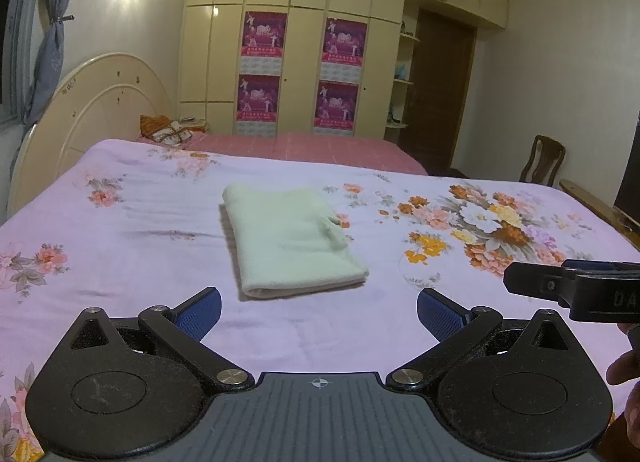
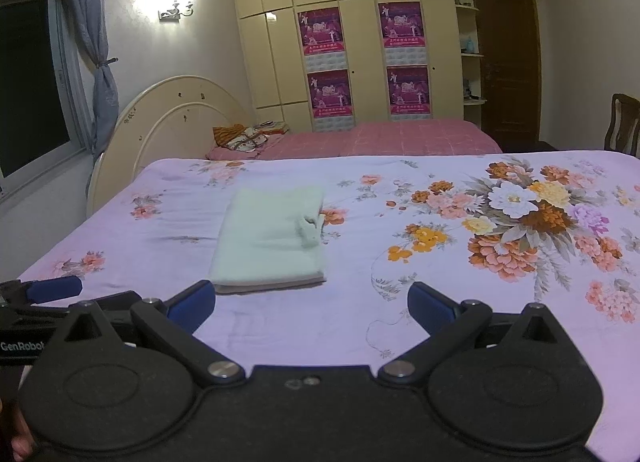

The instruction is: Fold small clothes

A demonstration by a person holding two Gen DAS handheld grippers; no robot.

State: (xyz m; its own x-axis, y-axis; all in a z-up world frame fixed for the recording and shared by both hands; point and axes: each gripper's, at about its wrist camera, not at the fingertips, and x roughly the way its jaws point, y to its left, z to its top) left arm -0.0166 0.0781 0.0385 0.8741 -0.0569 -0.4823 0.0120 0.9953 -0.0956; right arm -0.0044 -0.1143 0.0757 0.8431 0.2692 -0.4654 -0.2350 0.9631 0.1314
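Noted pale green folded soft cloth (image 1: 294, 240) on floral lilac bedsheet (image 1: 120, 246); looked light, limp; best pinched at corners; left gripper (image 1: 319, 312) and right gripper (image 2: 311, 304) gaped wide, empty.

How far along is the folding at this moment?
Done: the pale green cloth garment lies folded into a neat rectangle on the lilac floral bedsheet, one small flap sticking up at its right edge. In hand: nothing; the left tool and right tool are both open, apart from it. Left: perhaps tucking that flap.
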